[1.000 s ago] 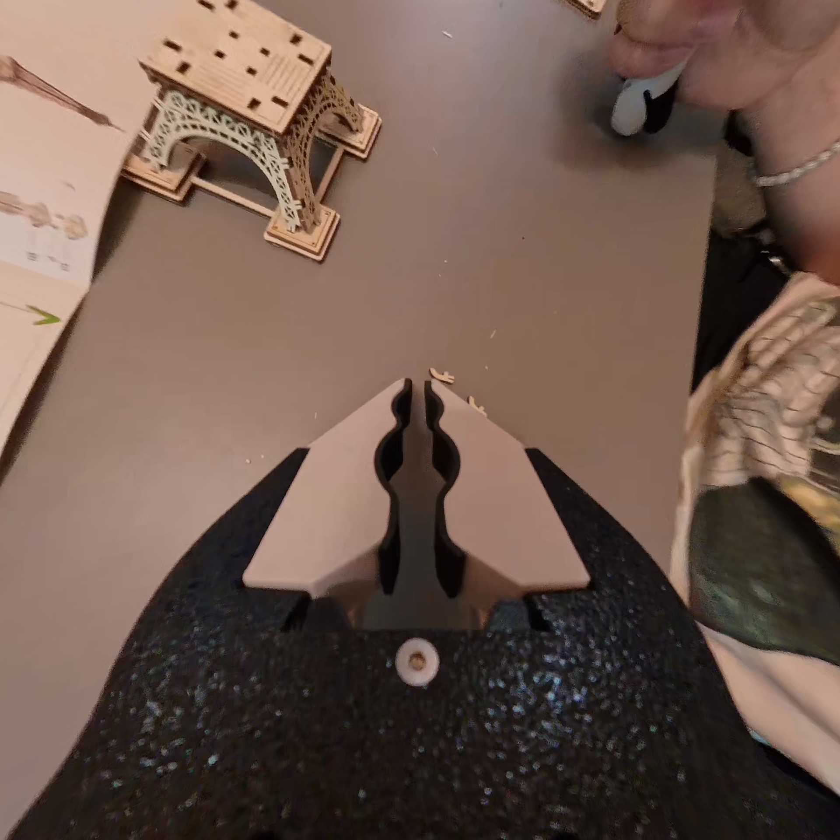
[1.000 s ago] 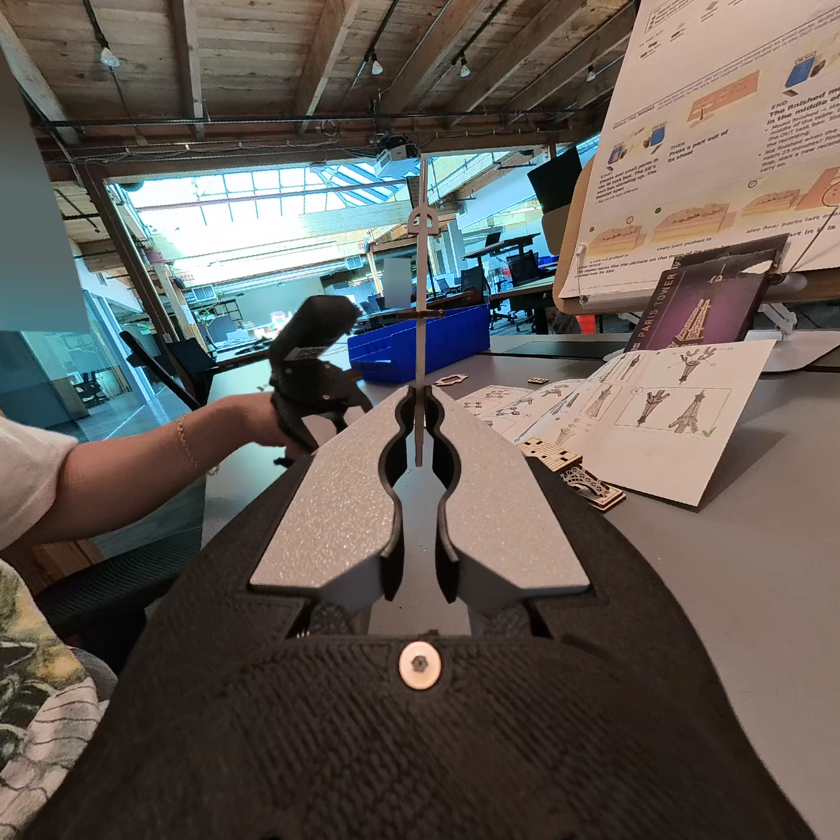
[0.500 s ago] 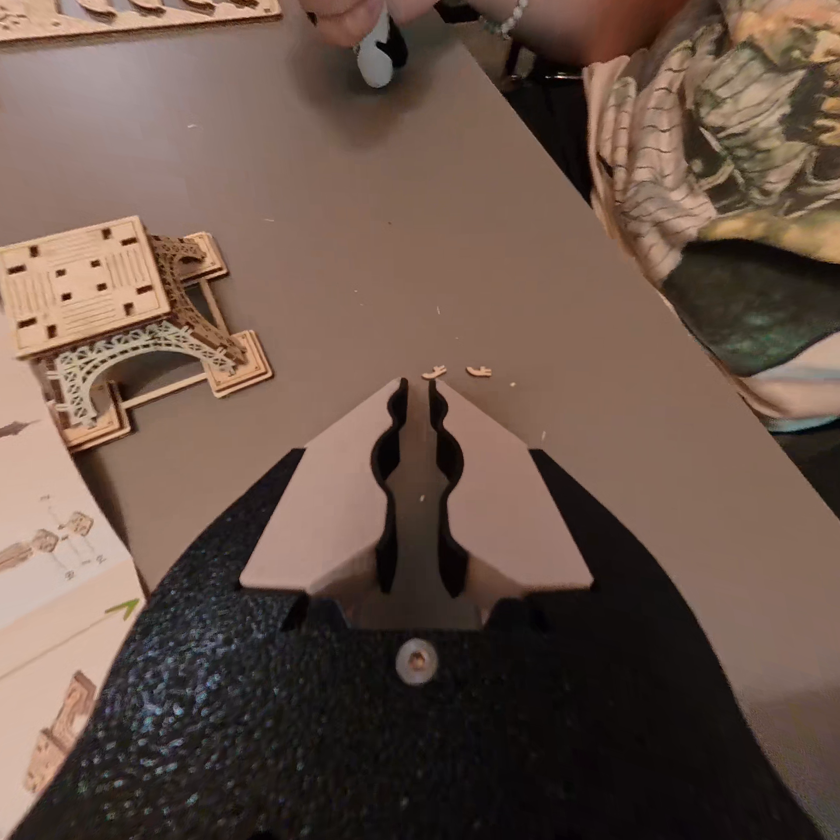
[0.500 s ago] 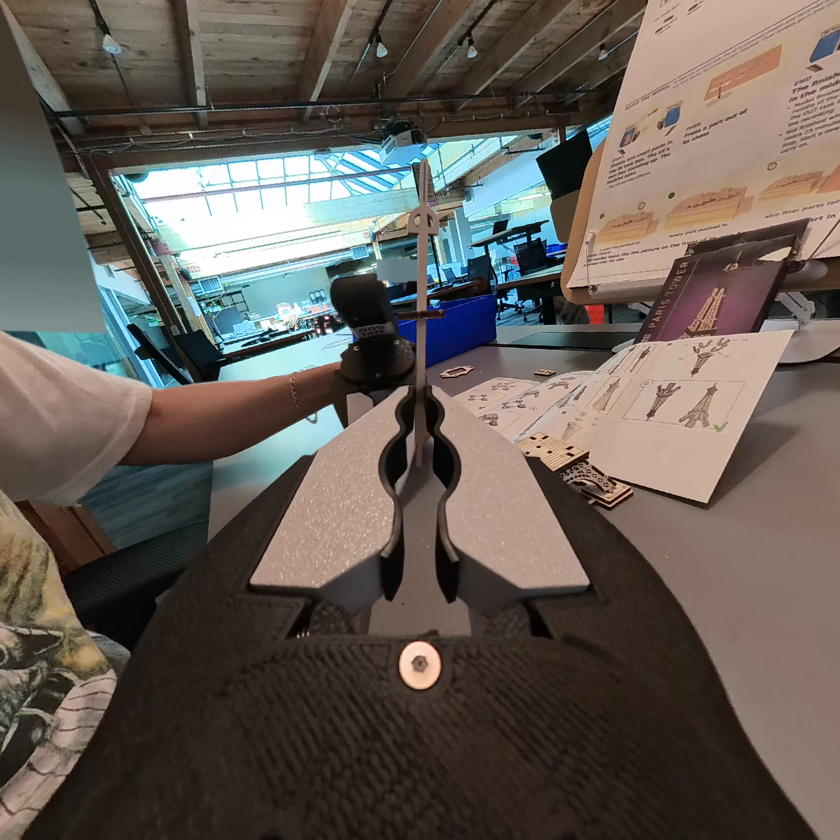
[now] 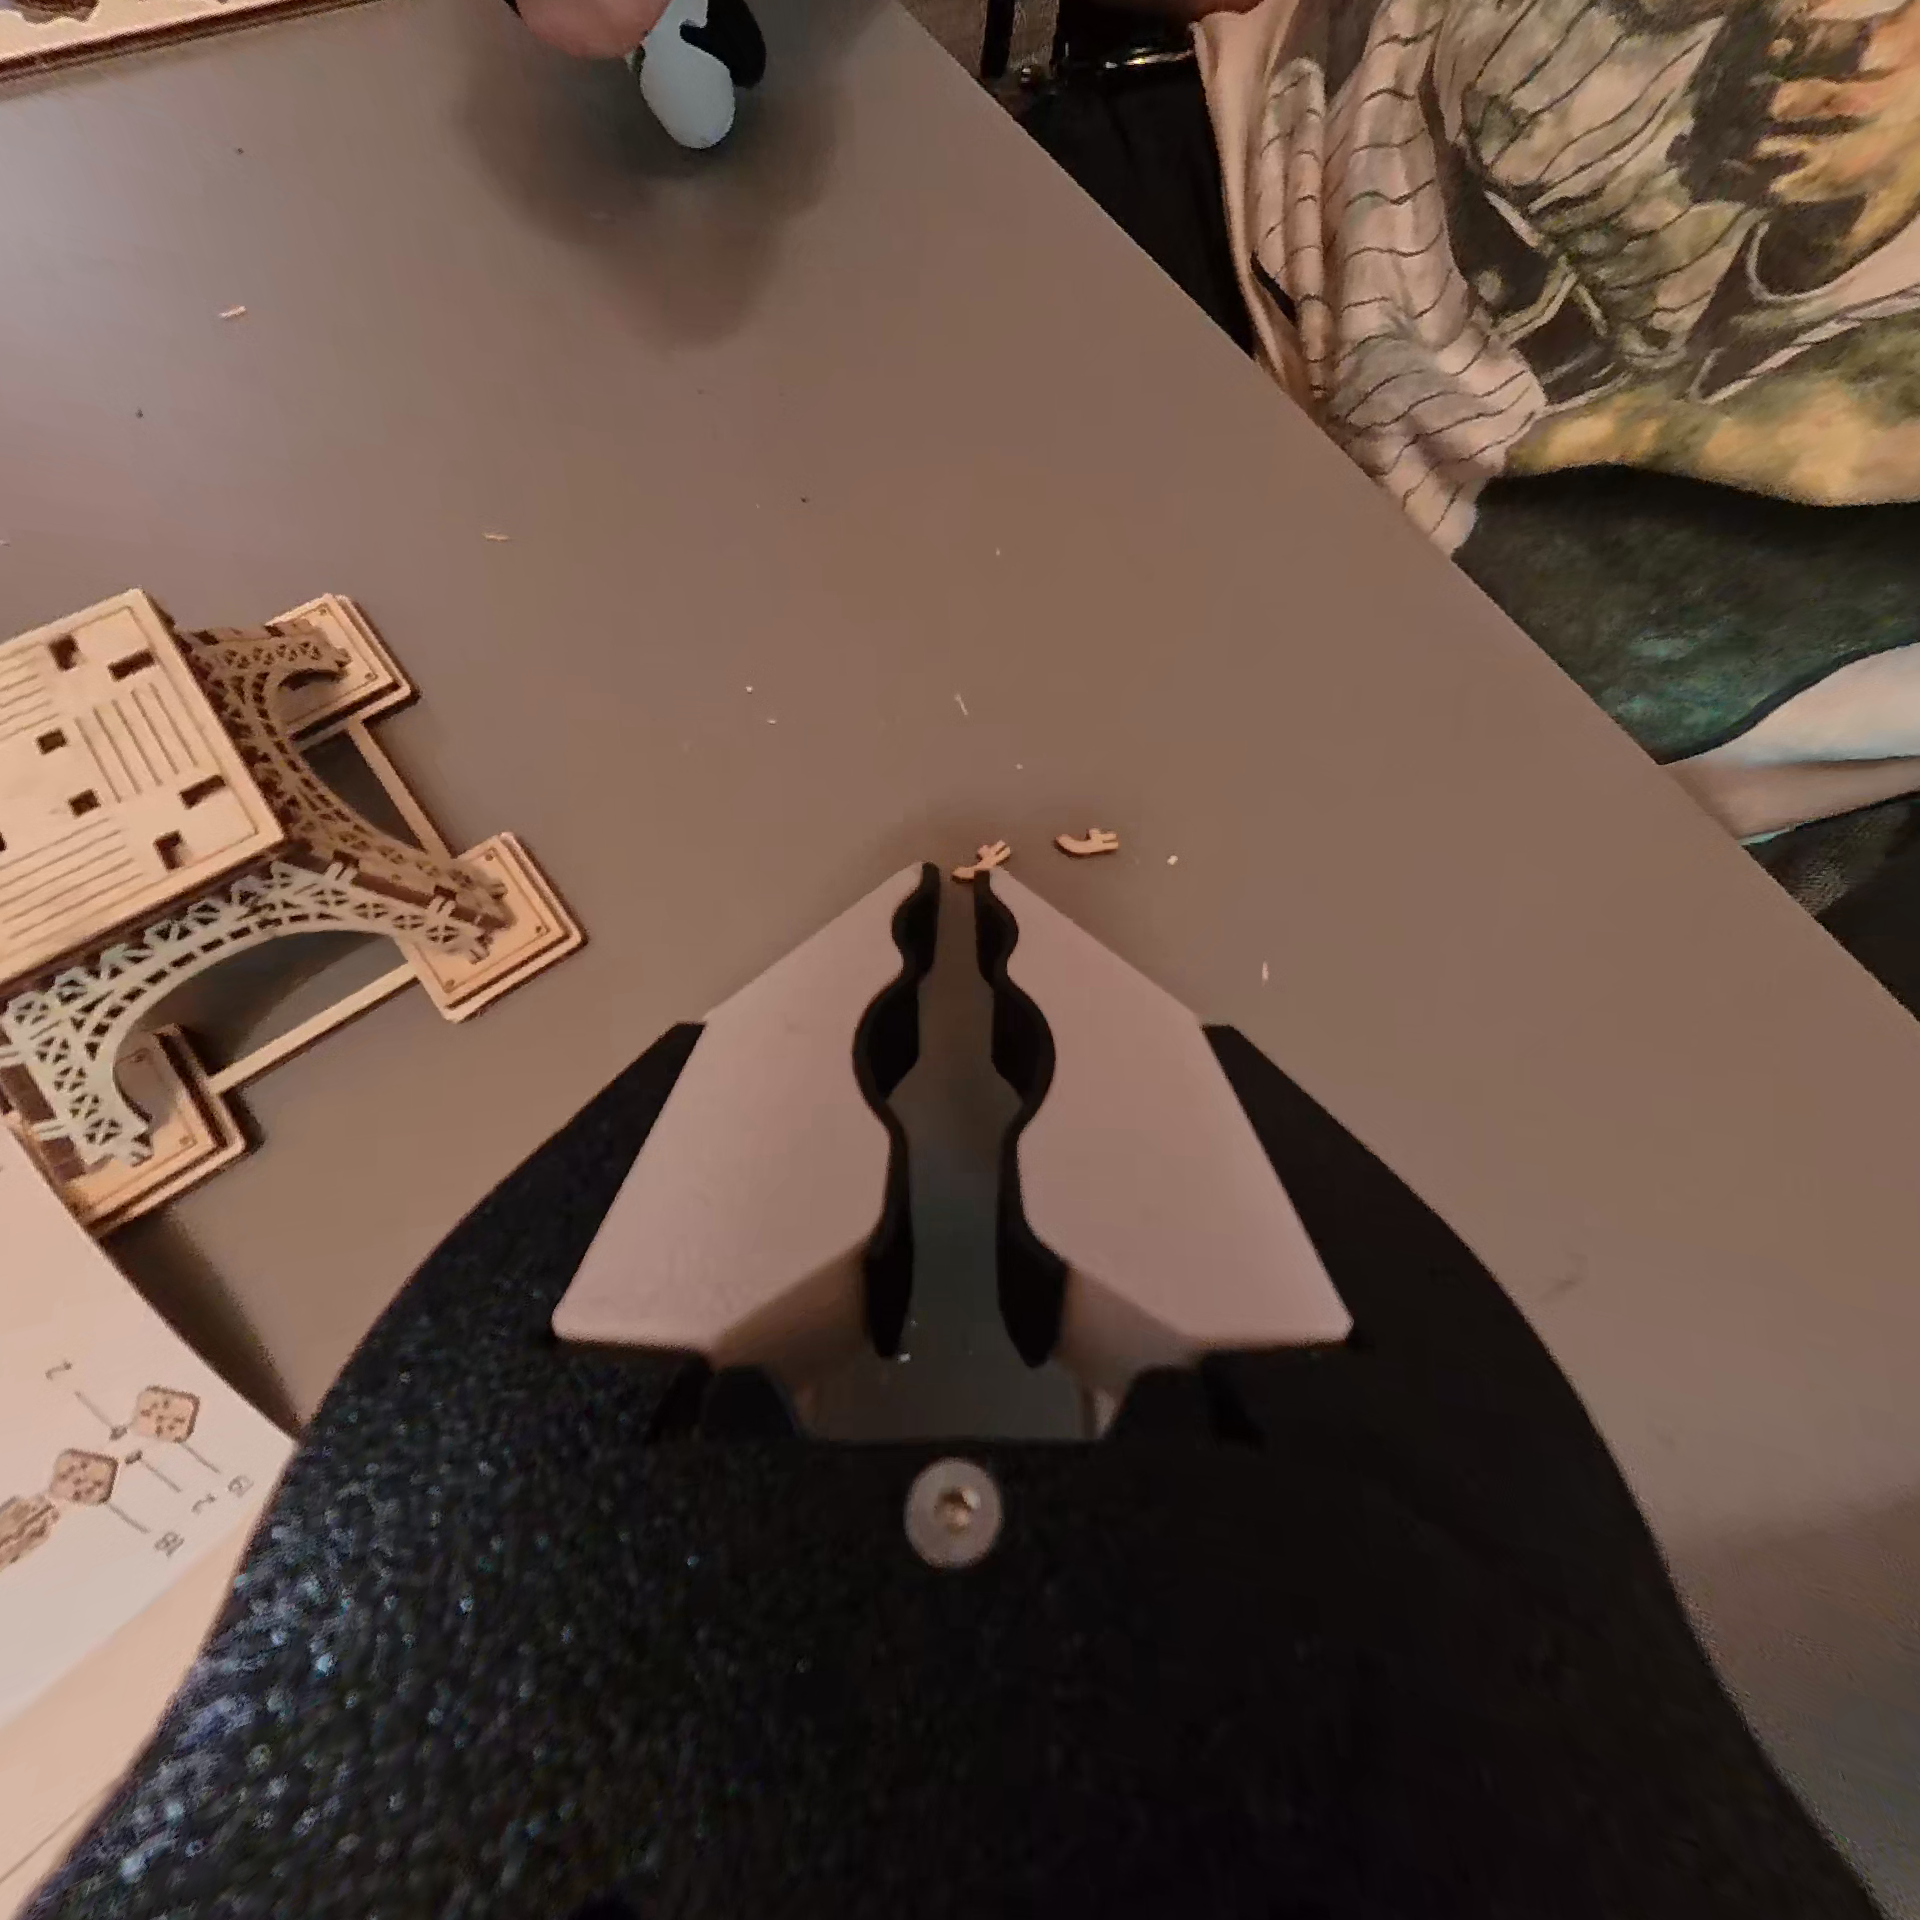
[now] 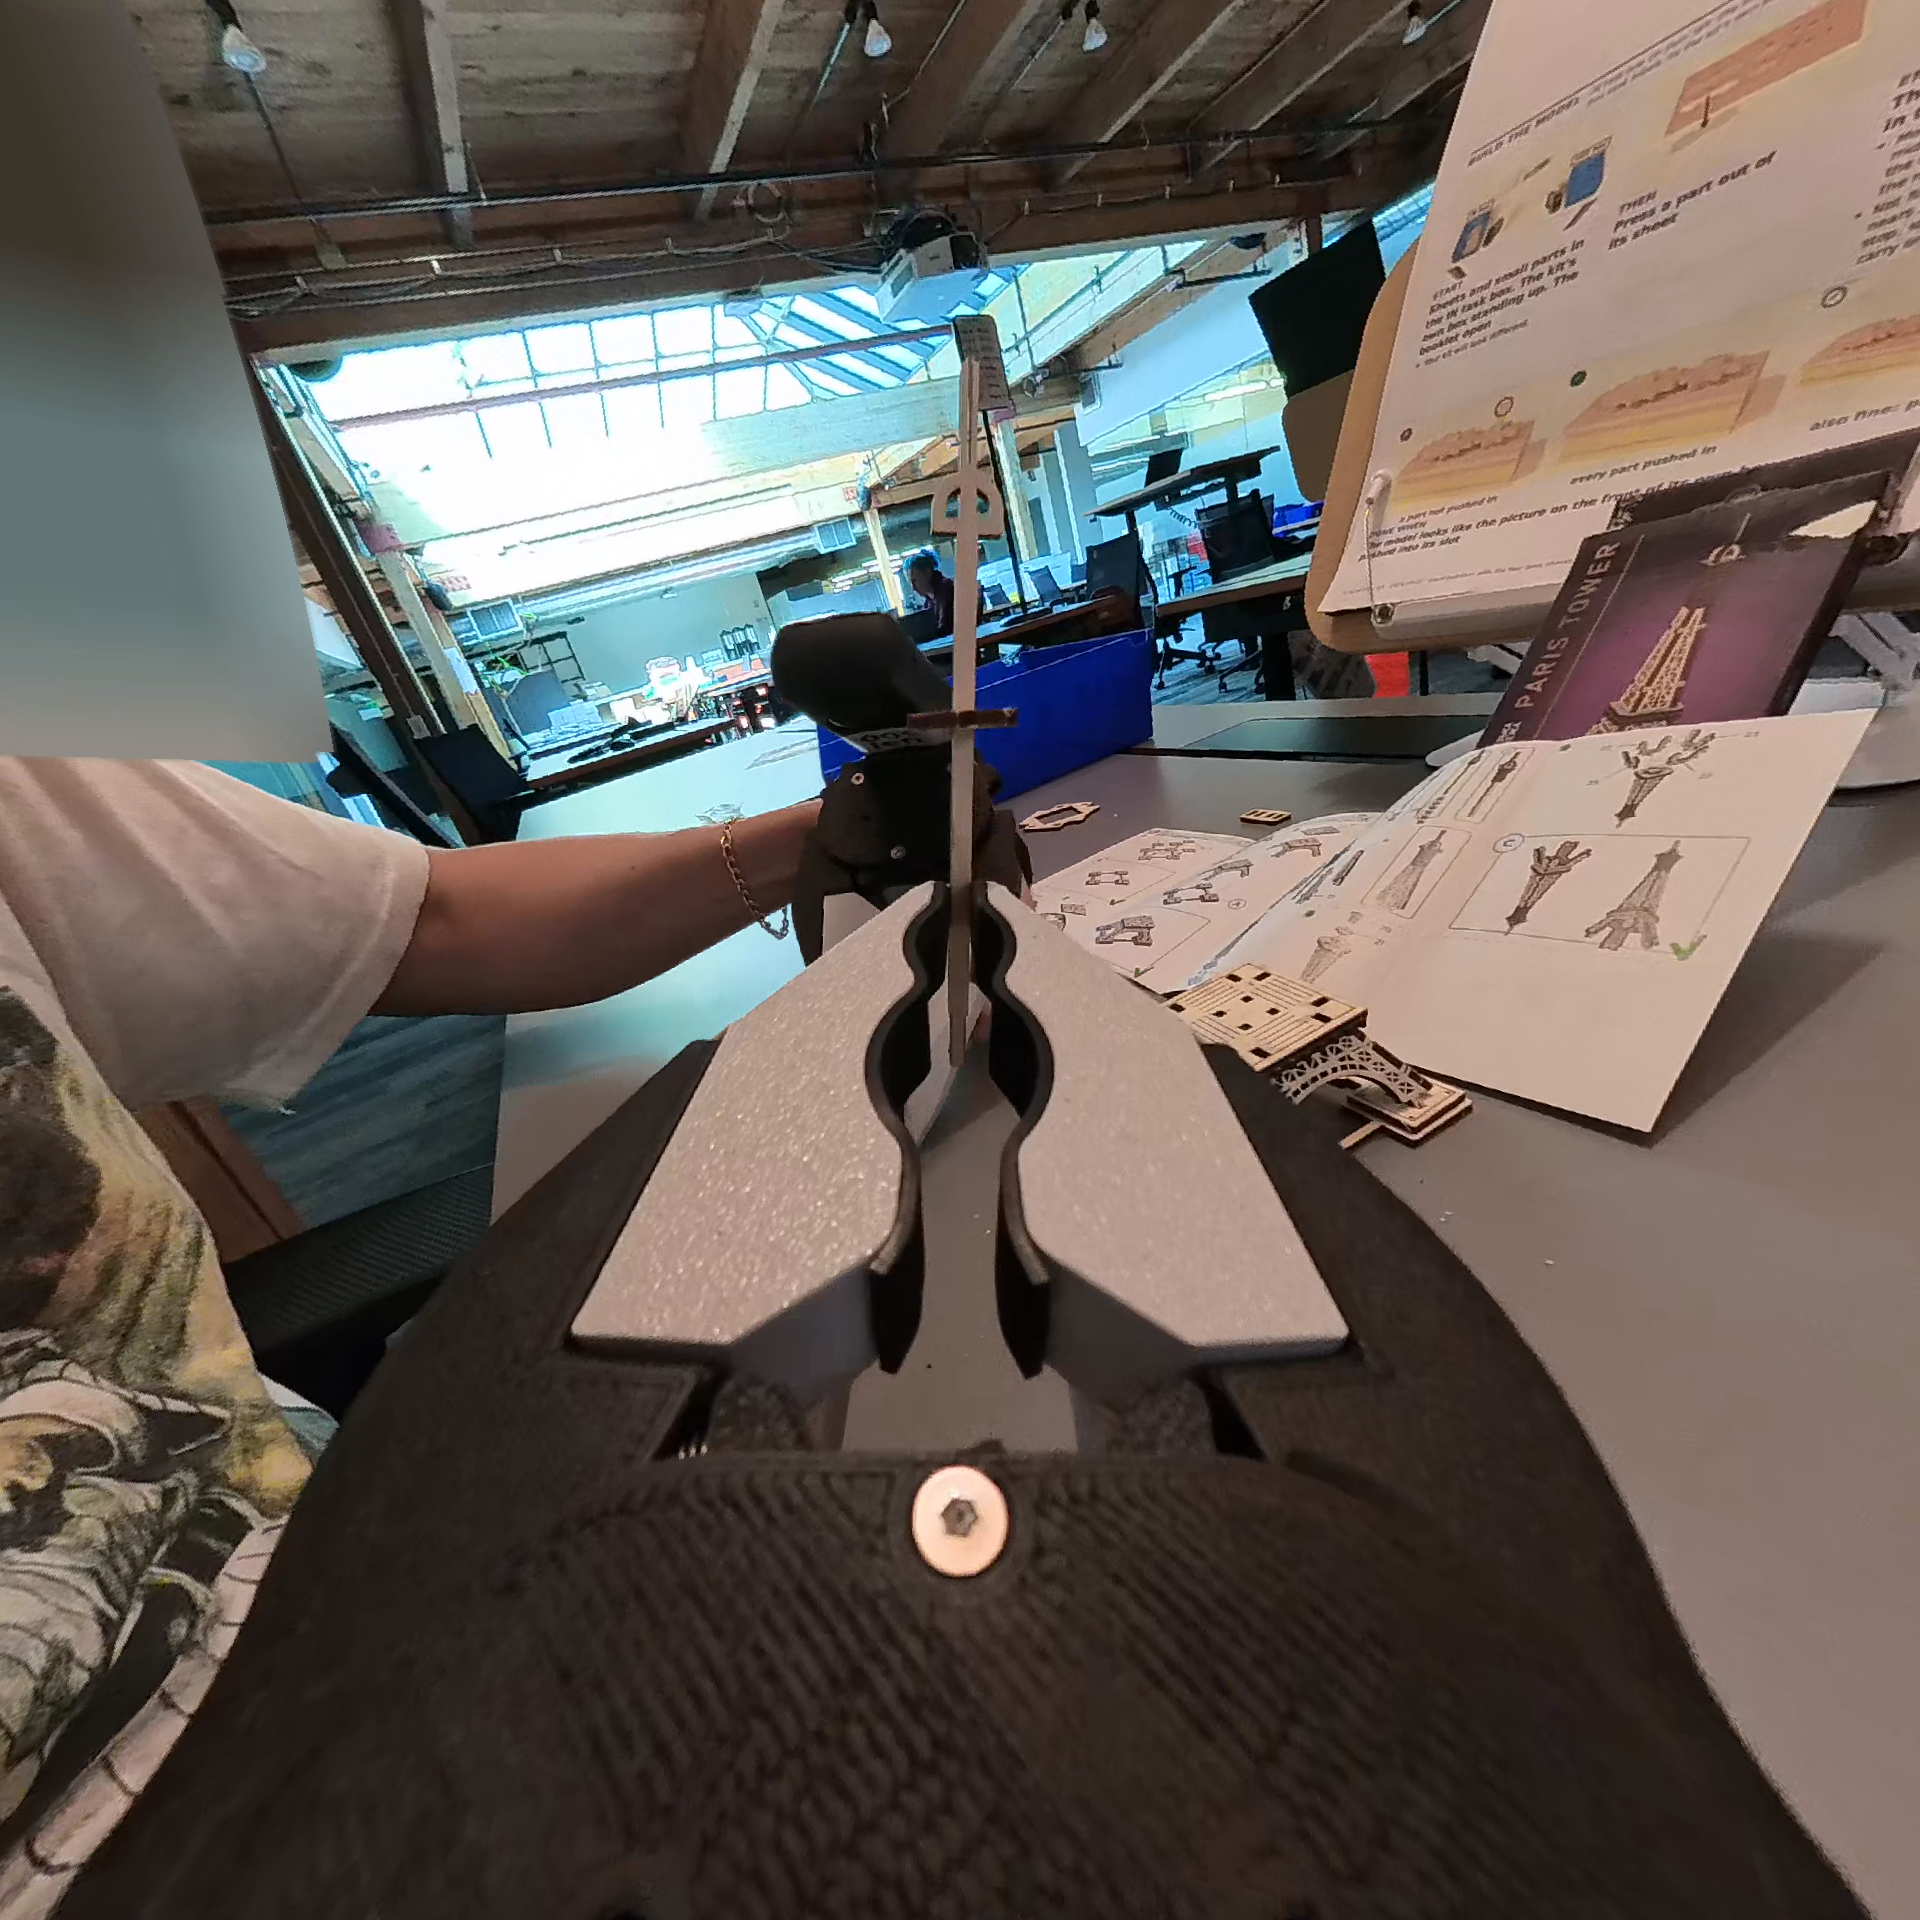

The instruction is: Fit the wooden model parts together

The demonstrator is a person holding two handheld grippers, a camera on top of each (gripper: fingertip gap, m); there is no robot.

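Observation:
My right gripper (image 6: 961,906) is shut on a thin wooden spire piece (image 6: 967,665), held upright and edge-on, with a small crossbar partway up. The assembled wooden tower base (image 6: 1320,1039) stands on the grey table to its right; it also shows at the left of the left wrist view (image 5: 208,883). My left gripper (image 5: 956,875) is shut and empty, low over the table, its tips beside two tiny wooden scraps (image 5: 1086,842). In the right wrist view the left gripper (image 6: 883,790) sits behind the spire.
An open instruction booklet (image 6: 1558,935) lies behind the base, and also shows in the left wrist view (image 5: 104,1455). A kit box (image 6: 1683,644), an instruction board (image 6: 1662,260) and a blue bin (image 6: 1039,696) stand at the back. The table edge (image 5: 1351,499) runs by the person's shirt. About 15 centimeters separates my left fingertips from my right.
My left gripper has swung so the tower base slid to the left of its view. In the right view it moved right, behind the spire. The right gripper kept the spire upright.

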